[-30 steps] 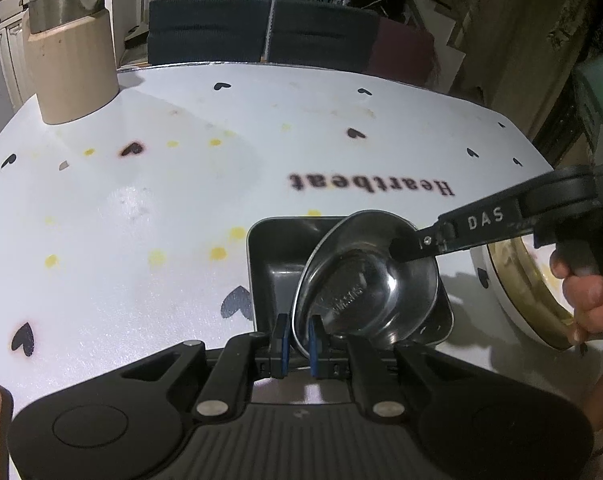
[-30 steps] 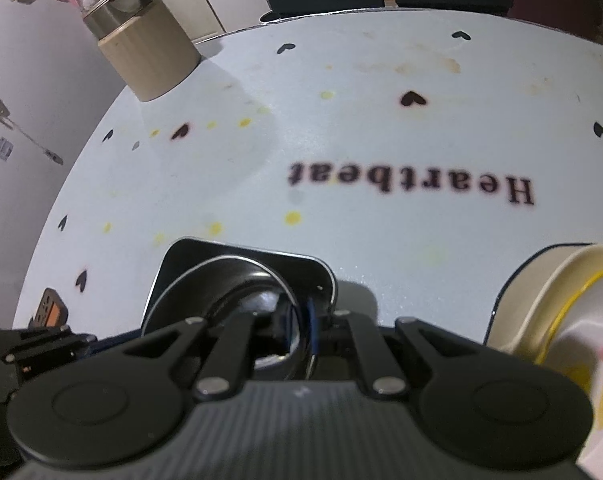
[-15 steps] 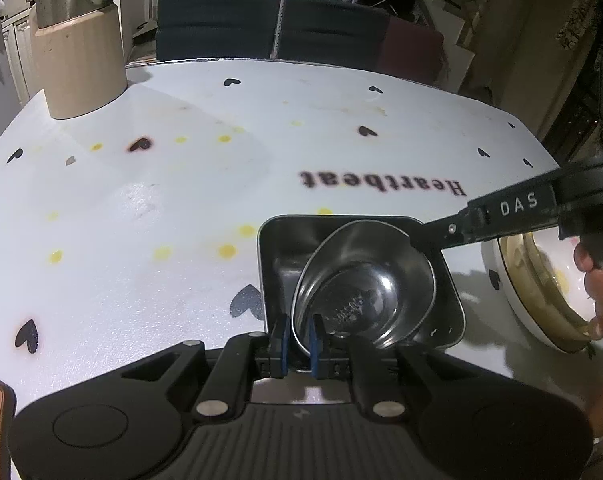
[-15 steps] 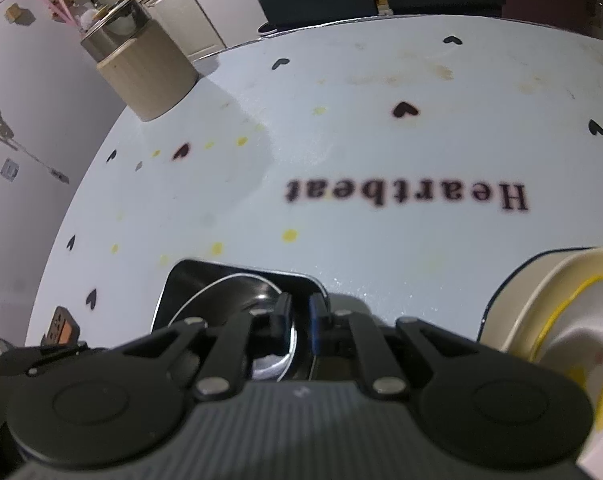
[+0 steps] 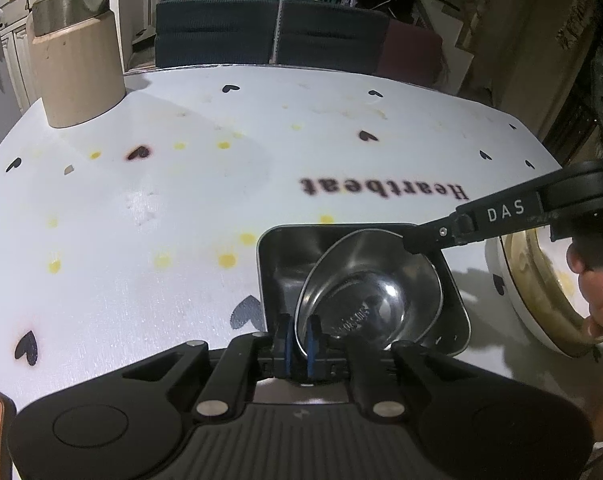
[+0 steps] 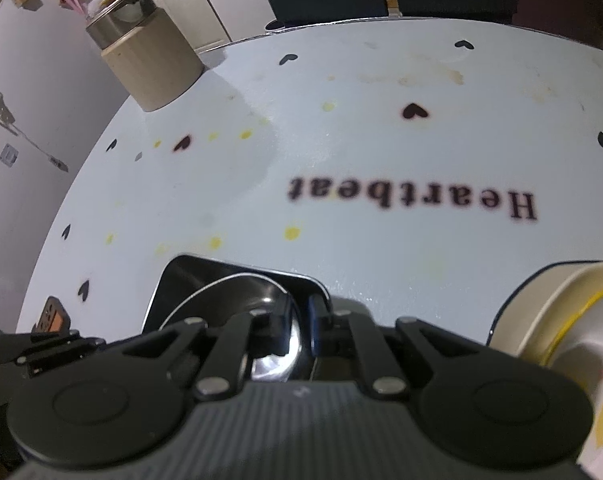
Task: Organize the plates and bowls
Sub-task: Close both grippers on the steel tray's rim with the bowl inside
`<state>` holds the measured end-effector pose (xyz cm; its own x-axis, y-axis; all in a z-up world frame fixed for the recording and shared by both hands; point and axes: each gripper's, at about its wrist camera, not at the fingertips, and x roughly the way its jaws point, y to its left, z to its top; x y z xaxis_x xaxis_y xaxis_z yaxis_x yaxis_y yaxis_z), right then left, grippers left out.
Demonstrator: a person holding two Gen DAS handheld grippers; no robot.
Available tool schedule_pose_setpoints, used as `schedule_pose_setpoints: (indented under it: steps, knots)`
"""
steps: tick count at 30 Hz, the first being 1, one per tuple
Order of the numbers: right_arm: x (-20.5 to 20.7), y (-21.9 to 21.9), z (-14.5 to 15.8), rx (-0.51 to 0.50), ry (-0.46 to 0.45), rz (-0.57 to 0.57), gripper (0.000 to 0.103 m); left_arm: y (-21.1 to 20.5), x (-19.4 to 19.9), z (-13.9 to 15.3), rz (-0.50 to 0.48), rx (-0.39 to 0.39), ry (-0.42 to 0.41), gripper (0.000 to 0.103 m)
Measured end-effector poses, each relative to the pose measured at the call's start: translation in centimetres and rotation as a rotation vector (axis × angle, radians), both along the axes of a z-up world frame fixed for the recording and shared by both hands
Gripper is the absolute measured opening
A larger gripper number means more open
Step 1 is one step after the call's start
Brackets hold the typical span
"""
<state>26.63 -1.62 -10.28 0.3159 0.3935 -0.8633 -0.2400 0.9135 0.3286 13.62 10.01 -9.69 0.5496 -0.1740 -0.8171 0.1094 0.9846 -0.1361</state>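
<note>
- Your bench (image 5: 149,208) carries it all; the cream plate (image 5: 541,304) waits to the right, not yet sorted.
- Square steel tray (image 5: 277,264) sits near you.
- Round steel bowl (image 5: 365,296) tilts inside it, not yet nested.
- Left gripper (image 5: 297,336) and right gripper (image 6: 299,328): fingers clamped on opposite rims.

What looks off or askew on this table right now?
The round steel bowl sits tilted inside the square metal tray, pinched at opposite rims by both grippers. Brownish stains mark the far tablecloth.
</note>
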Motion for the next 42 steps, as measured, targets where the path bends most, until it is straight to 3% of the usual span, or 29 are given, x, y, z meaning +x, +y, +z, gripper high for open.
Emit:
schedule_pose_setpoints:
  steps: [10, 14, 19, 23, 33, 38, 42]
  knots:
    - [0.3, -0.5, 0.7, 0.026, -0.046, -0.016, 0.011, 0.4, 0.2, 0.6, -0.005, -0.03, -0.015, 0.009]
    - [0.2, -1.2, 1.2, 0.057, -0.036, -0.024, 0.013, 0.5, 0.1, 1.4, -0.014, -0.053, -0.044, 0.021]
    - [-1.0, -2.8, 2.3, 0.089, -0.056, -0.037, 0.03, 1.0, 0.5, 2.2, -0.006, -0.063, -0.066, 0.031]
    - [-2.2, -3.7, 2.1, 0.083, -0.036, -0.036, 0.03, 1.8, 1.2, 2.2, 0.005, -0.055, -0.053, 0.037]
    - [-4.0, -4.3, 0.3, 0.047, 0.015, -0.005, 0.03, 2.7, 2.7, 1.3, -0.033, -0.035, 0.018, 0.036]
    - [-3.8, -3.9, -0.5, 0.053, 0.04, 0.003, 0.024, 2.6, 3.2, 0.8, -0.058, -0.015, 0.04, 0.034]
    - [-3.7, -3.3, -0.9, 0.039, 0.039, 0.019, 0.019, 2.9, 3.4, 0.7, -0.058, -0.015, 0.052, 0.025]
